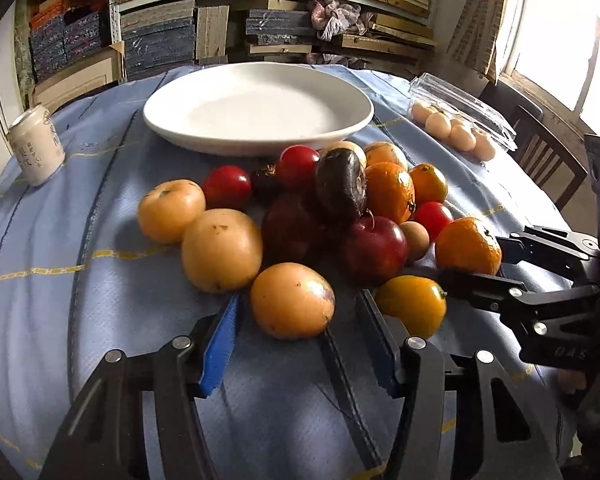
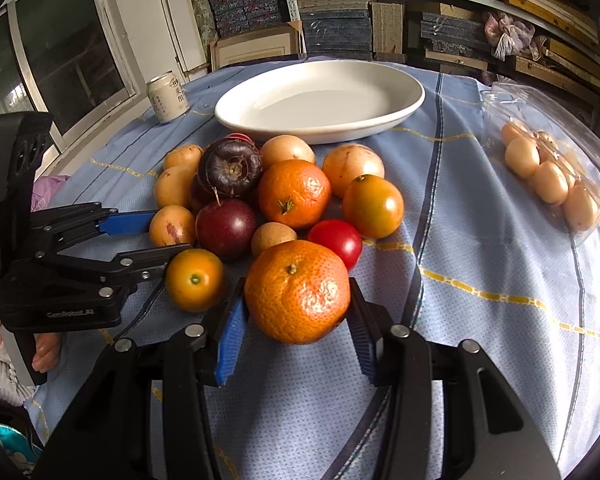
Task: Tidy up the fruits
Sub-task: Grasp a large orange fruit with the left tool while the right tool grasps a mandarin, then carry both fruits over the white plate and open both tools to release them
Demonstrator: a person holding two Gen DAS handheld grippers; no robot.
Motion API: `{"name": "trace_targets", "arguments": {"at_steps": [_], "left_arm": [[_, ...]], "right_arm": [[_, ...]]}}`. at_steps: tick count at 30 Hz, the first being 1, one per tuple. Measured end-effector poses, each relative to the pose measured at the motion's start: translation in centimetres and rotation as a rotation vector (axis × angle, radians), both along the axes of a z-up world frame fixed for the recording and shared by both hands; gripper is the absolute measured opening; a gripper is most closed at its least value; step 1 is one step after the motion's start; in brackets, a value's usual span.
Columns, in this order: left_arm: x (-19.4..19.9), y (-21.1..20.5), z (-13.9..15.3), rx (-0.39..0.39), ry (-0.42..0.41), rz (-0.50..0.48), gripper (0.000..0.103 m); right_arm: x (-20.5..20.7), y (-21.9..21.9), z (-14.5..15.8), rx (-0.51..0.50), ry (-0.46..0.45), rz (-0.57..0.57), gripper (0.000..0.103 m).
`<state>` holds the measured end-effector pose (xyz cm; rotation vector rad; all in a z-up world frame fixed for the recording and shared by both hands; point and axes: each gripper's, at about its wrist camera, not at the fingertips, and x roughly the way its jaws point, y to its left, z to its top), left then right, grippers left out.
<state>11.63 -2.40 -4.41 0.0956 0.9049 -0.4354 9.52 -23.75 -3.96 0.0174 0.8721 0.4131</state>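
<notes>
A heap of fruit lies on the blue cloth in front of a white plate (image 1: 260, 145) (image 2: 320, 131): yellow passion fruits, red tomatoes, dark plums and mandarins. My left gripper (image 1: 300, 295) (image 2: 172, 231) straddles a yellow passion fruit (image 1: 292, 300) (image 2: 171, 225) at the near edge of the heap; its blue pads stand close on either side, with a thin gap showing. My right gripper (image 2: 297, 288) (image 1: 472, 260) is shut on a large mandarin (image 2: 296, 292) (image 1: 468, 245), with both pads against its sides. An orange-green tomato (image 1: 412, 305) (image 2: 195, 280) sits between the two grippers.
A pale drink can (image 1: 36, 144) (image 2: 168, 96) stands at the table's far left. A clear plastic box of eggs (image 1: 460, 128) (image 2: 548, 176) lies at the right. Shelves packed with boxes rise behind the table, and a wooden chair (image 1: 548, 164) stands at the right edge.
</notes>
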Motion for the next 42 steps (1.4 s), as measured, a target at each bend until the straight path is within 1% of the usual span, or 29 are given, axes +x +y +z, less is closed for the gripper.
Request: {"name": "trace_targets", "arguments": {"at_steps": [4,5,6,7,9,12,15,19,21,23,24,26,27,28,30,32,34,36,37,39,40,42], "left_arm": [[-0.1,-0.3,-0.2,0.032,-0.034,0.005,0.058],[-0.1,-0.4,-0.2,0.04,-0.038,0.006,0.054],[-0.1,-0.4,-0.2,0.036,-0.04,0.004,0.043],[-0.1,-0.3,-0.1,0.031,-0.039,0.006,0.042],[0.0,0.0,-0.1,0.016,-0.034,0.007,0.042],[-0.3,0.0,-0.1,0.018,-0.038,0.007,0.041],[-0.9,0.0,0.5,0.029,-0.076,0.011,0.041],[-1.9,0.6,2.1,0.015,-0.144,0.037,0.041],[-2.0,1.0,2.9,0.01,-0.162,0.051,0.041],[-1.5,1.6,4.6,-0.001,-0.169,0.066,0.041],[-0.8,1.9,6.0,-0.004,-0.179,0.074,0.041],[0.6,2.2,8.6,-0.004,-0.204,0.09,0.041],[1.2,2.3,9.7,-0.01,-0.217,0.099,0.041],[2.4,2.4,11.4,-0.016,-0.238,0.111,0.041],[4.3,2.3,13.6,-0.025,-0.267,0.133,0.041],[6.4,2.1,14.7,-0.033,-0.275,0.16,0.041],[8.6,1.7,14.6,-0.019,-0.284,0.198,0.041],[10.2,1.2,13.4,-0.006,-0.261,0.216,0.041],[11.5,1.3,12.3,-0.017,-0.225,0.225,0.041],[13.2,1.4,10.3,-0.032,-0.165,0.232,0.041],[13.9,1.4,9.2,-0.026,-0.146,0.228,0.041],[14.7,1.4,7.7,-0.007,-0.132,0.227,0.041]], "right_arm": [[0.0,0.0,0.0,0.001,0.0,0.0,0.046],[0.0,0.0,0.0,0.001,0.0,0.0,0.046],[0.0,0.0,0.0,-0.001,0.001,0.0,0.046],[0.0,0.0,0.0,-0.002,0.0,-0.001,0.046],[0.0,0.1,0.1,-0.004,-0.005,-0.002,0.046],[-0.2,0.3,0.2,-0.007,-0.024,-0.006,0.046],[-0.5,0.3,0.5,-0.01,-0.047,-0.01,0.046],[-0.9,0.0,1.3,0.002,-0.087,-0.026,0.046],[-0.8,-0.5,1.8,0.016,-0.094,-0.039,0.046],[-0.2,-1.3,3.2,0.04,-0.094,-0.054,0.046],[0.3,-1.6,4.3,0.043,-0.098,-0.06,0.046],[1.4,-2.1,7.8,0.041,-0.144,-0.075,0.046],[2.3,-2.2,10.0,0.039,-0.182,-0.086,0.046],[2.9,-2.3,11.5,0.042,-0.206,-0.093,0.046],[5.2,-2.1,14.4,0.064,-0.251,-0.112,0.046],[7.6,-1.8,15.3,0.082,-0.26,-0.127,0.046],[10.1,-1.2,14.7,0.082,-0.25,-0.151,0.046],[12.7,0.0,12.7,0.087,-0.195,-0.153,0.046],[14.1,0.5,11.1,0.091,-0.15,-0.151,0.046],[15.8,1.3,8.7,0.075,-0.1,-0.152,0.046],[16.6,1.7,7.5,0.042,-0.072,-0.148,0.046],[17.2,1.7,5.9,0.016,-0.051,-0.153,0.046]]}}
